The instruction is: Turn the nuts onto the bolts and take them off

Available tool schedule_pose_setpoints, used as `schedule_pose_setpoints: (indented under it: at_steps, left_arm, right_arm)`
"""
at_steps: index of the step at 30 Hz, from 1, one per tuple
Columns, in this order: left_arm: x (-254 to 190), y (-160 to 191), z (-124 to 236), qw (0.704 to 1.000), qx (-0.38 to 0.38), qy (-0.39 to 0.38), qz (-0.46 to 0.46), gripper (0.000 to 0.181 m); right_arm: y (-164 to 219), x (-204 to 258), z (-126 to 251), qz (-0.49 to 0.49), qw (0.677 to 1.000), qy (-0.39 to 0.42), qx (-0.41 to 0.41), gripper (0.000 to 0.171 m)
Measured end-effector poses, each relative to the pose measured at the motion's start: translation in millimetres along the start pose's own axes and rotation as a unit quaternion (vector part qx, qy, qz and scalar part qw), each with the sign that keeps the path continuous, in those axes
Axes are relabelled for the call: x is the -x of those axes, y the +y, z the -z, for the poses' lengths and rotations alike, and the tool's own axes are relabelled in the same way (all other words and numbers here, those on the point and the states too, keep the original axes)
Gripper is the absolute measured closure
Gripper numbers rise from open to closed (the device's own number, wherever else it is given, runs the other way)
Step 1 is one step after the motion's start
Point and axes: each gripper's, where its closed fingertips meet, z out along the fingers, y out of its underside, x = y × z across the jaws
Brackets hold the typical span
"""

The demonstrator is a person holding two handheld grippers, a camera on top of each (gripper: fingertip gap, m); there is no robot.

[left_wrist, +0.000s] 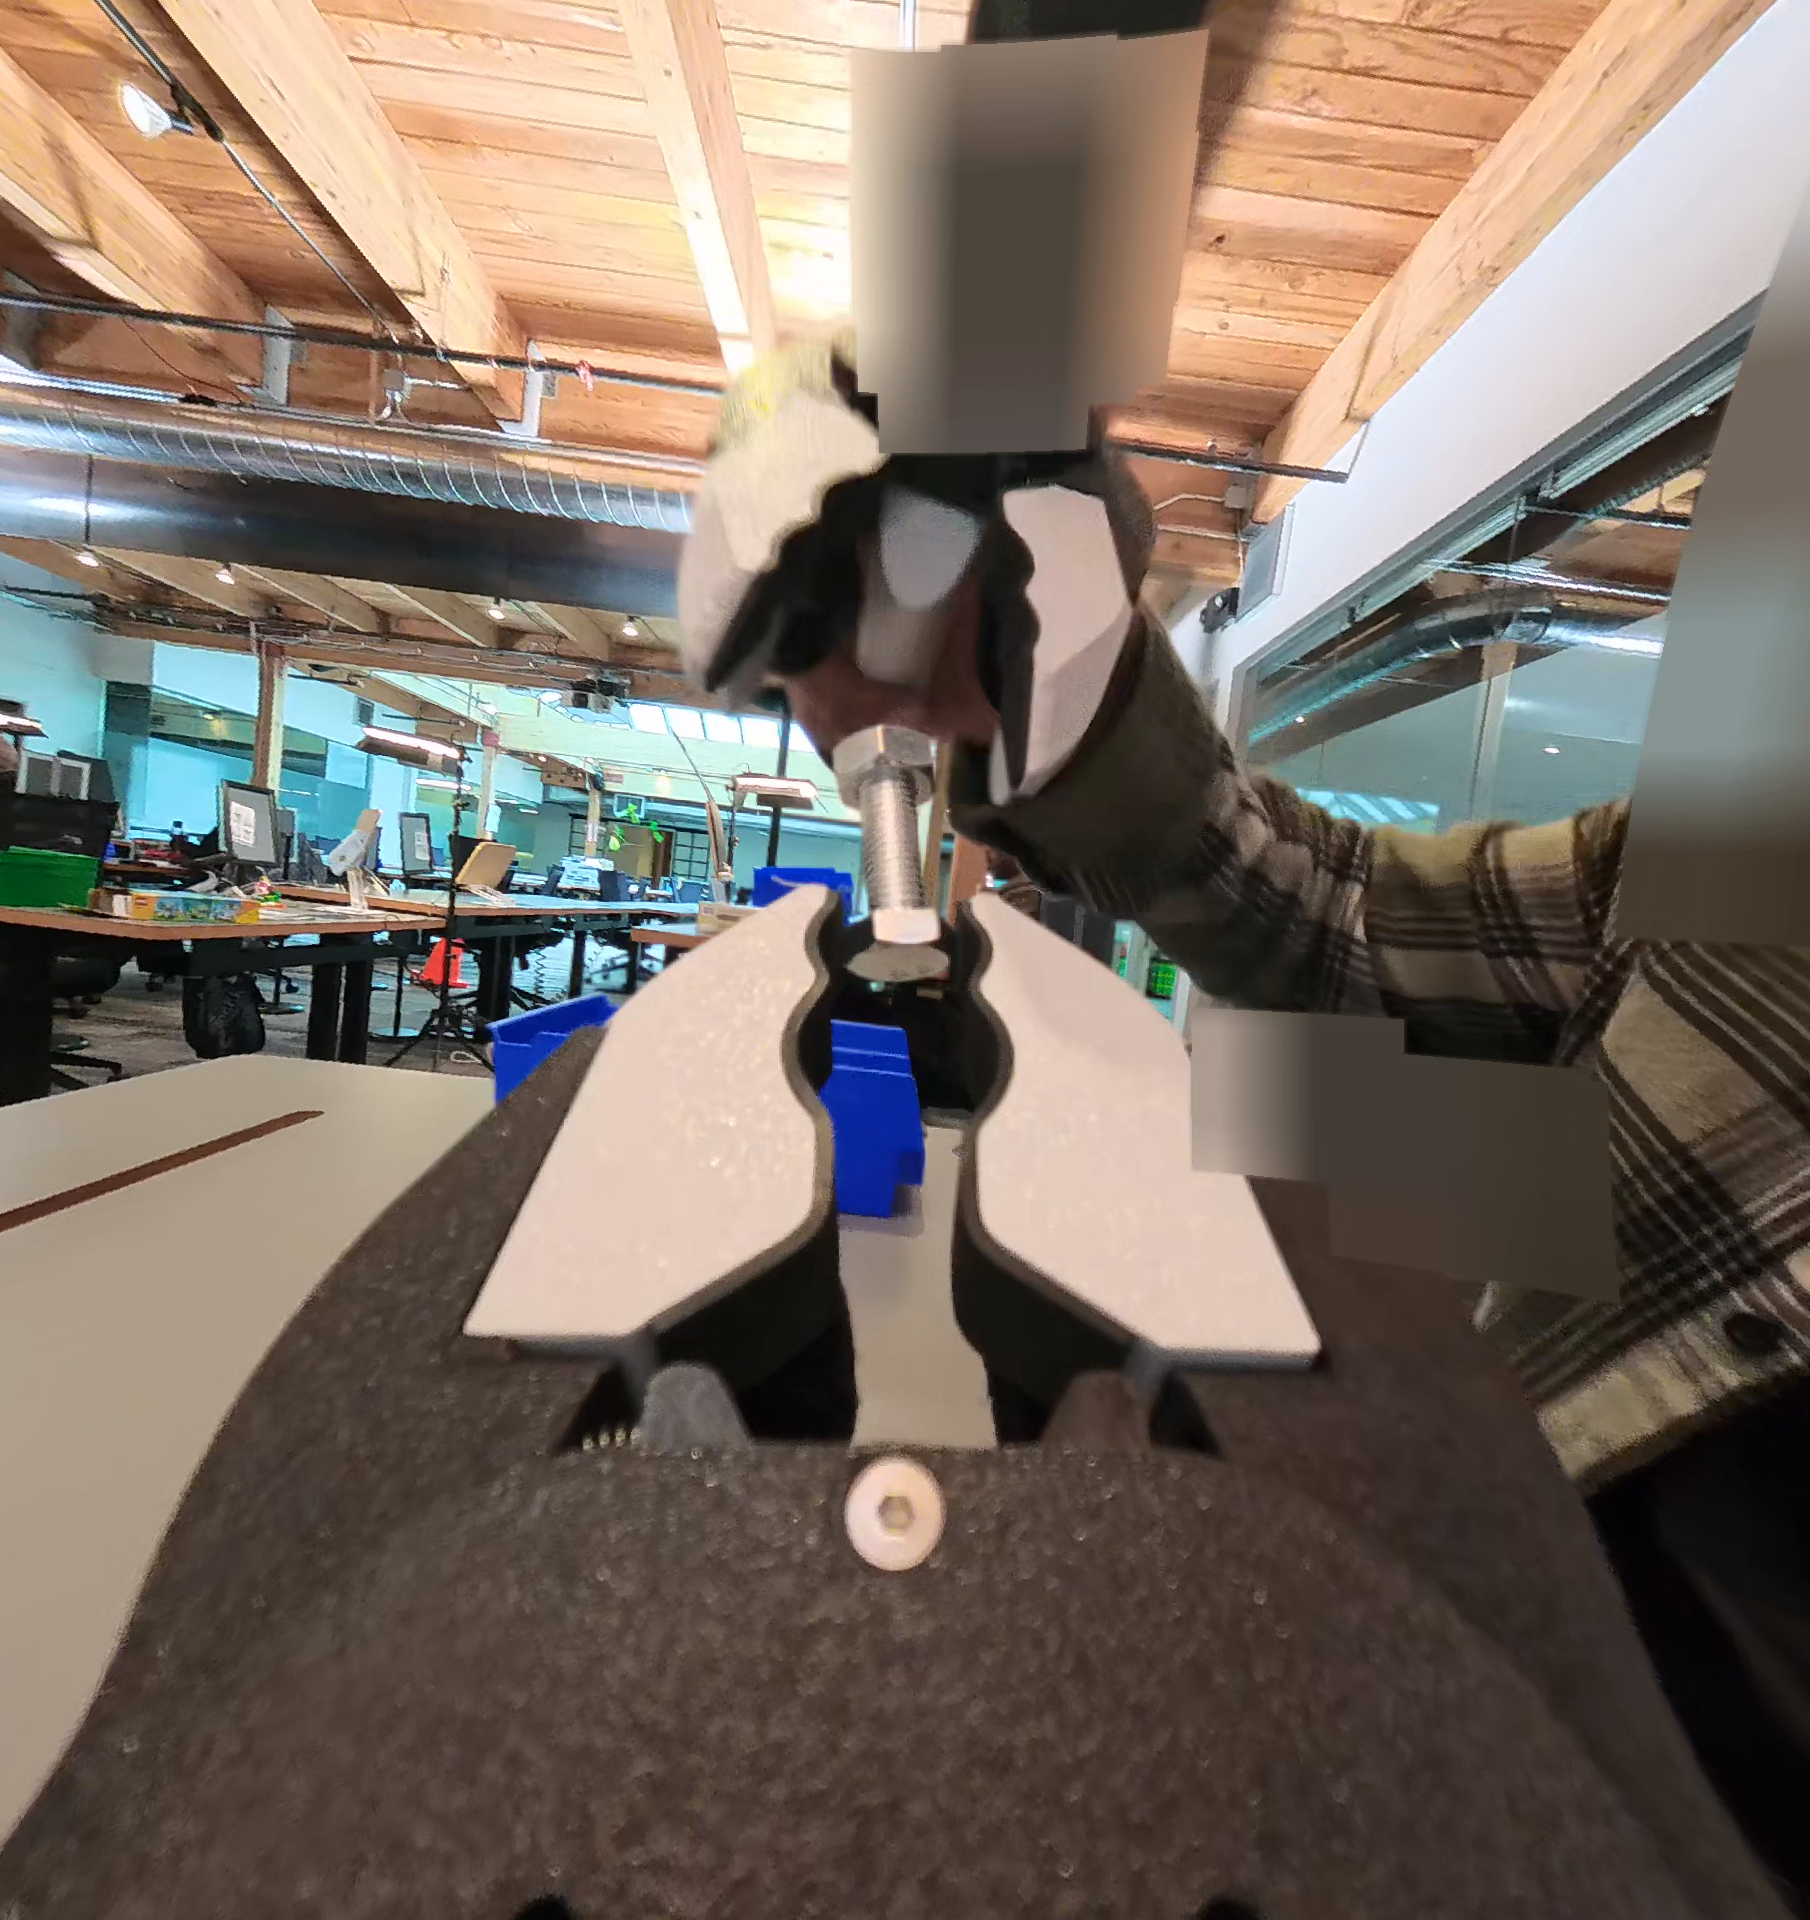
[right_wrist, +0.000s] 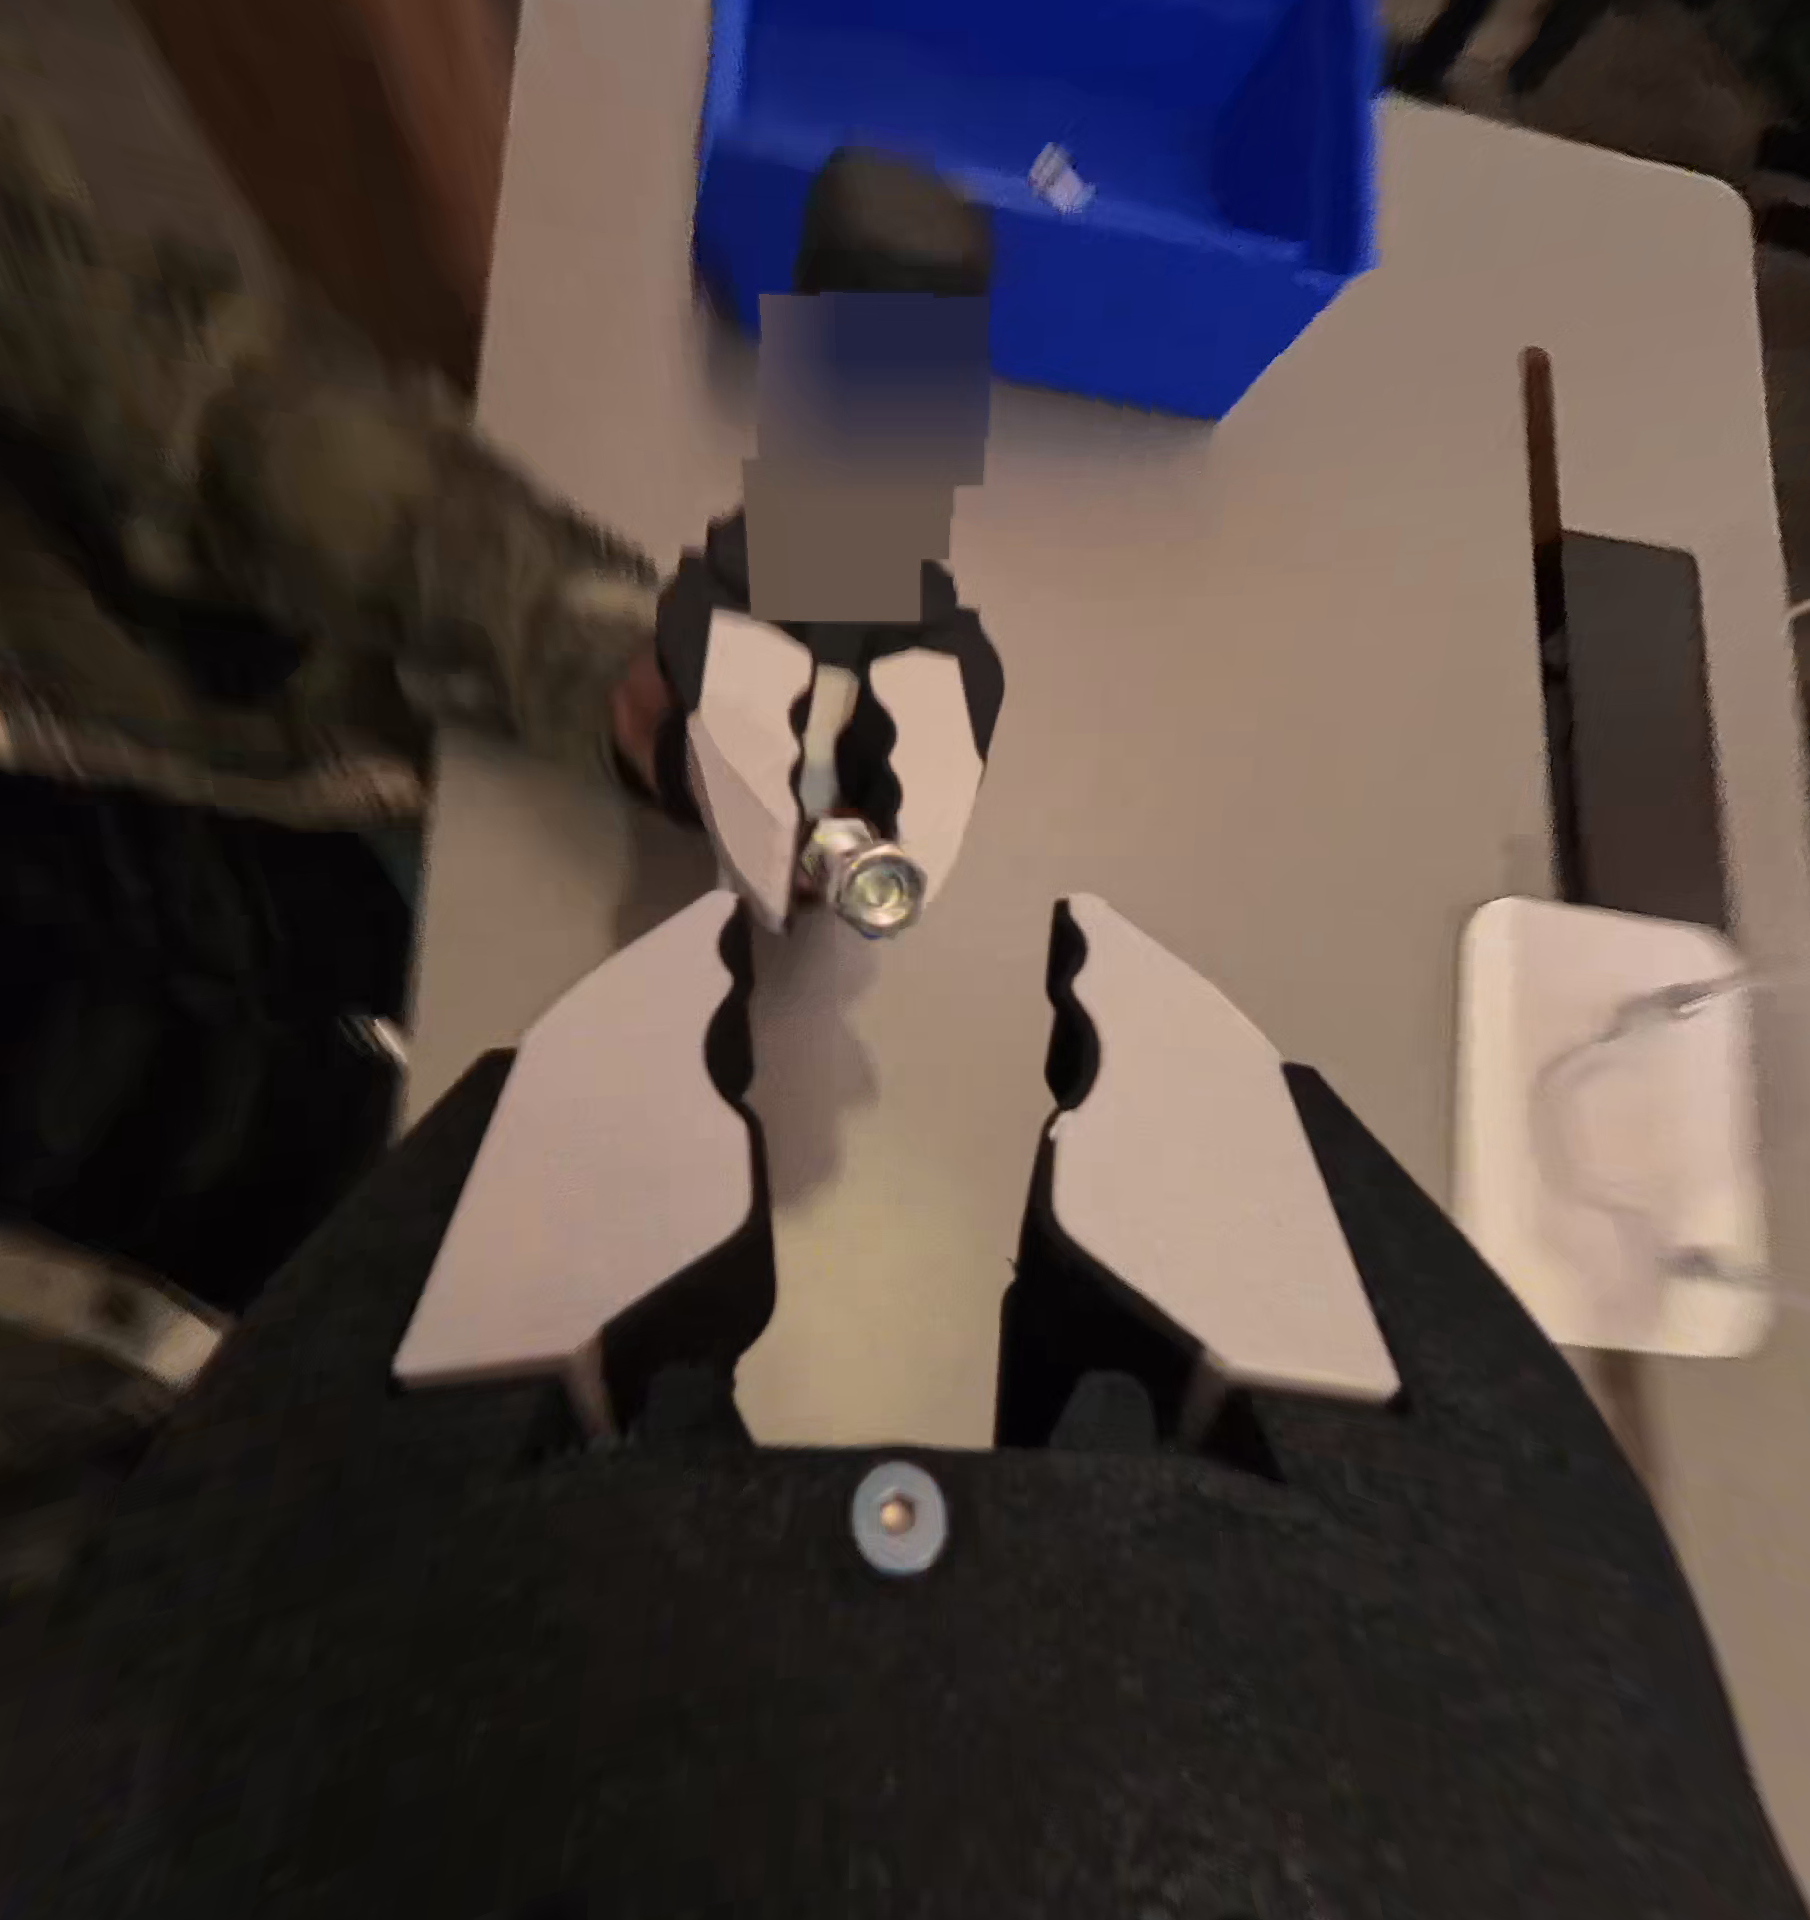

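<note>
My left gripper [left_wrist: 898, 940] is shut on the hex head of a silver bolt [left_wrist: 890, 842] and holds it upright above the white table [left_wrist: 153, 1299]. A silver nut [left_wrist: 880, 753] sits on the upper end of the thread. My right gripper [right_wrist: 901, 920] is open and empty. Its tips are just short of the nut [right_wrist: 880, 896], one on each side. In the left wrist view the right gripper [left_wrist: 880, 707] hangs over the bolt's top, blurred. In the right wrist view the left gripper [right_wrist: 859, 873] shows farther off, with the bolt pointing at the camera.
A blue bin [right_wrist: 1088, 260] stands on the table behind the grippers and also shows in the left wrist view [left_wrist: 870, 1122]. A white tray [right_wrist: 1607, 1122] with clear plastic lies at the right. A plaid sleeve [left_wrist: 1400, 935] reaches in from the right. A dark slot [right_wrist: 1628, 727] cuts the table.
</note>
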Motion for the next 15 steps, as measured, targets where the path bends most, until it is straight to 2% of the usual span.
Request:
schedule_pose_setpoints:
  at_steps: [1, 2, 4, 5, 7, 9, 10, 11, 14, 15]
  left_arm:
    - [1, -2, 1, 1.0, -0.005, -0.005, -0.002, 0.161]
    - [3, -3, 2, 1.0, -0.008, -0.009, -0.003, 0.161]
    - [5, -4, 3, 1.0, -0.009, -0.016, -0.005, 0.161]
    - [6, -3, 3, 1.0, -0.008, -0.02, -0.007, 0.161]
    - [7, -2, 4, 1.0, -0.006, -0.025, -0.011, 0.161]
    - [8, -1, 4, 0.999, -0.004, -0.03, -0.015, 0.161]
    - [8, -2, 4, 0.999, -0.004, -0.031, -0.017, 0.161]
    - [8, -1, 4, 0.999, -0.002, -0.032, -0.019, 0.161]
    - [8, 0, 3, 0.999, 0.003, -0.033, -0.024, 0.162]
    - [7, 0, 3, 0.999, 0.003, -0.032, -0.024, 0.161]
  right_arm:
    - [-3, 1, 1, -0.075, 0.996, -0.002, -0.048, 0.126]
    - [-4, 3, 1, -0.147, 0.985, -0.015, -0.092, 0.135]
    - [-6, 1, 1, -0.258, 0.951, -0.032, -0.168, 0.132]
    - [-6, 0, 1, -0.283, 0.939, -0.038, -0.193, 0.13]
    - [-2, -2, -5, -0.312, 0.929, -0.036, -0.196, 0.125]
    - [4, -3, -12, -0.343, 0.922, -0.037, -0.174, 0.111]
    - [5, -2, -14, -0.352, 0.92, -0.045, -0.166, 0.111]
    - [3, -1, -16, -0.357, 0.917, -0.057, -0.166, 0.116]
    - [-3, 2, -16, -0.363, 0.91, -0.091, -0.175, 0.146]
    - [-2, 2, -17, -0.363, 0.912, -0.092, -0.17, 0.151]
